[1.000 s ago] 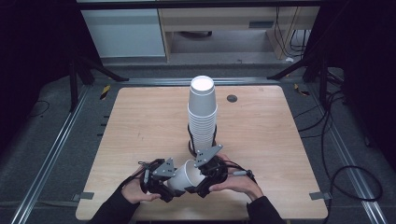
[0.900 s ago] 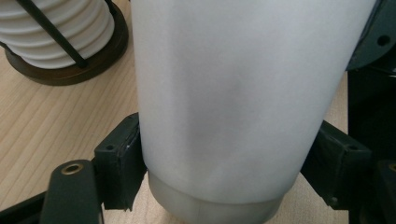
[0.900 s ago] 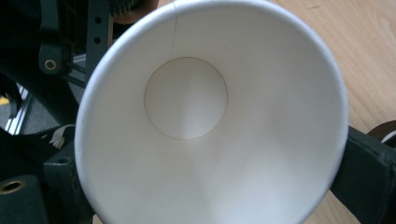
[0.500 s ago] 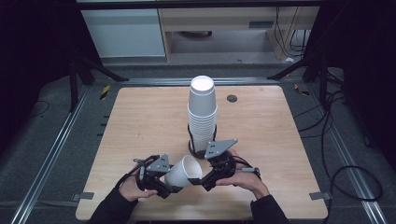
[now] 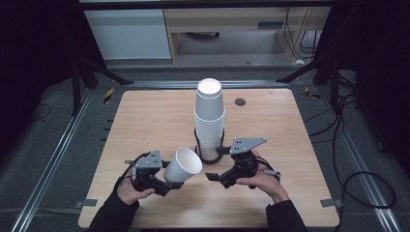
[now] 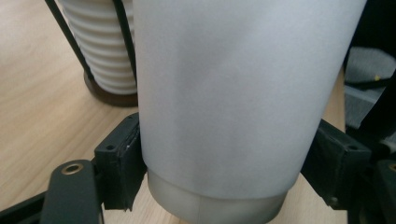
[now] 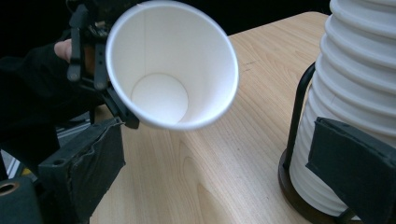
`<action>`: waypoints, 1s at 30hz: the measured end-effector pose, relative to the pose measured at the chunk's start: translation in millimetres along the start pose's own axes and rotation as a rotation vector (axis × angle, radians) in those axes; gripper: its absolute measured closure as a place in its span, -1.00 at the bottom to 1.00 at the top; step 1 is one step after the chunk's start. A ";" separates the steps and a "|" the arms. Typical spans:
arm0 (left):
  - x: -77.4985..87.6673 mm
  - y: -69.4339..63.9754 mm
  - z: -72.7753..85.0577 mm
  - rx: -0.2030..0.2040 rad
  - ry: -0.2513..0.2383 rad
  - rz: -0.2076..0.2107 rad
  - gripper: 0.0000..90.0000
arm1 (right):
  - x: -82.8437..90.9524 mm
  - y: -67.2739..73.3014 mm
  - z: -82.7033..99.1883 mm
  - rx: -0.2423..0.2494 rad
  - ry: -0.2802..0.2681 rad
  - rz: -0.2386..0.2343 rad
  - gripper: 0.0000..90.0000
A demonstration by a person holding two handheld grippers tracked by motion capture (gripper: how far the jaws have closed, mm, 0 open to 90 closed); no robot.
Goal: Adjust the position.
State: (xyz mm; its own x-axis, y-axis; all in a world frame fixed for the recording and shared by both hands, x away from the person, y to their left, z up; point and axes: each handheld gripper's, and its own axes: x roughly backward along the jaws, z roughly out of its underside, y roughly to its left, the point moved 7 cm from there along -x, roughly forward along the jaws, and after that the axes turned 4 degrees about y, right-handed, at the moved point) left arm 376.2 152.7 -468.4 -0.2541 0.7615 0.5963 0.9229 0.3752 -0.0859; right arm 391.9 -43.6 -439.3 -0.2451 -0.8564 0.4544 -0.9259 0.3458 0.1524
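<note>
A cup (image 5: 183,165) is gripped near its base by the left gripper (image 5: 167,181), just beside the stack (image 5: 209,118). The right gripper (image 5: 212,176) is held released, empty, nearer the stack.

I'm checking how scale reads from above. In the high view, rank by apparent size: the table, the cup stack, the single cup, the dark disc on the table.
1. table
2. cup stack
3. single cup, held in the left gripper
4. dark disc

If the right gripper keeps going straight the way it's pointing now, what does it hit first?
Probably the open mouth of the paper cup that the left gripper holds tilted toward it. The right gripper is open and empty; depth is unclear.
</note>
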 end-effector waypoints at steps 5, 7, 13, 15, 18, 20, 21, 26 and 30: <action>-0.2 -7.6 -7.2 -0.004 -0.043 0.020 -0.50 | -7.1 7.2 0.4 0.001 0.007 -0.036 -0.92; -3.1 -11.6 -8.4 -0.013 -0.041 0.025 -0.50 | -9.9 11.3 -0.4 -0.004 0.002 -0.058 -0.91; -8.9 -19.4 -11.9 -0.024 -0.054 0.030 -0.50 | -16.6 23.2 -2.9 0.003 -0.006 -0.114 -0.91; -10.5 -21.8 -12.7 -0.031 -0.053 0.030 -0.50 | -18.7 25.5 -3.3 0.005 -0.009 -0.125 -0.91; -12.6 -24.2 -13.4 -0.036 -0.048 0.032 -0.49 | -22.2 28.3 -3.2 0.000 -0.012 -0.142 -0.91; -14.3 -25.8 -13.3 -0.038 -0.045 0.038 -0.49 | -24.9 30.0 -2.6 0.000 -0.008 -0.149 -0.91; -15.2 -26.7 -13.2 -0.040 -0.042 0.045 -0.49 | -26.2 30.8 -2.5 0.001 -0.007 -0.151 -0.91; -20.5 -31.0 -12.5 -0.048 -0.026 0.054 -0.49 | -31.3 33.7 -2.4 0.000 -0.012 -0.163 -0.89; -23.2 -33.0 -12.0 -0.054 -0.017 0.053 -0.49 | -34.4 34.3 -2.4 -0.007 -0.023 -0.165 -0.84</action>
State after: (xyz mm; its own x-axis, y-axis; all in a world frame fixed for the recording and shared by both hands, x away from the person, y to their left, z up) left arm 355.2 116.4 -469.8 -0.2085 0.7885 0.5786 0.9495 0.3050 -0.0735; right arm 369.2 -1.4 -447.6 -0.0962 -0.9103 0.4026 -0.9522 0.2020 0.2292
